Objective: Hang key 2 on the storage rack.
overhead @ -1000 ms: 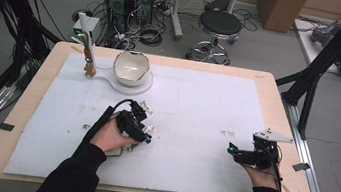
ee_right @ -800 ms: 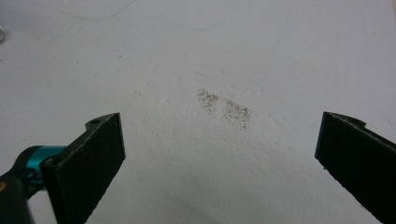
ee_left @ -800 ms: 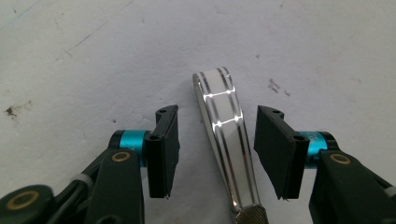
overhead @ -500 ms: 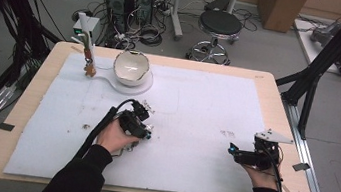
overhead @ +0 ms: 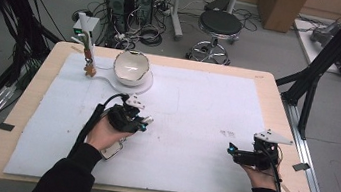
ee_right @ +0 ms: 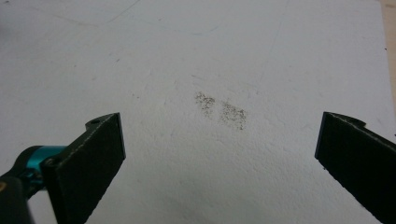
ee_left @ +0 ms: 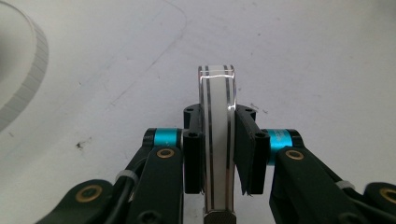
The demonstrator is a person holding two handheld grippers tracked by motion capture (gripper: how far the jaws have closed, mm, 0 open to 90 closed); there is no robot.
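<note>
My left gripper [ee_left: 217,116] is shut on a clear, flat piece [ee_left: 215,140] with dark lines along its rim, seen edge-on, with a knurled metal end at its base. Its jaws have just been closing on that piece, and both pads press its faces. In the high view the left gripper [overhead: 144,121] sits left of centre, held just over the white sheet [overhead: 197,110]. My right gripper [ee_right: 219,154] stands open over bare sheet with a dark smudge [ee_right: 222,109] ahead of it. The high view shows the right gripper [overhead: 231,149] near the right edge, pointing left.
A white bowl [overhead: 131,66] rests on a round white plate [overhead: 142,86] at the back left, with a small stand [overhead: 89,59] beside it. The plate's ribbed rim [ee_left: 25,81] shows at the left of the left gripper view. The wooden table's edge [overhead: 286,117] borders the sheet.
The left hand has drifted slightly up and away from the table's near edge with its gripper. The right hand has stayed in place.
</note>
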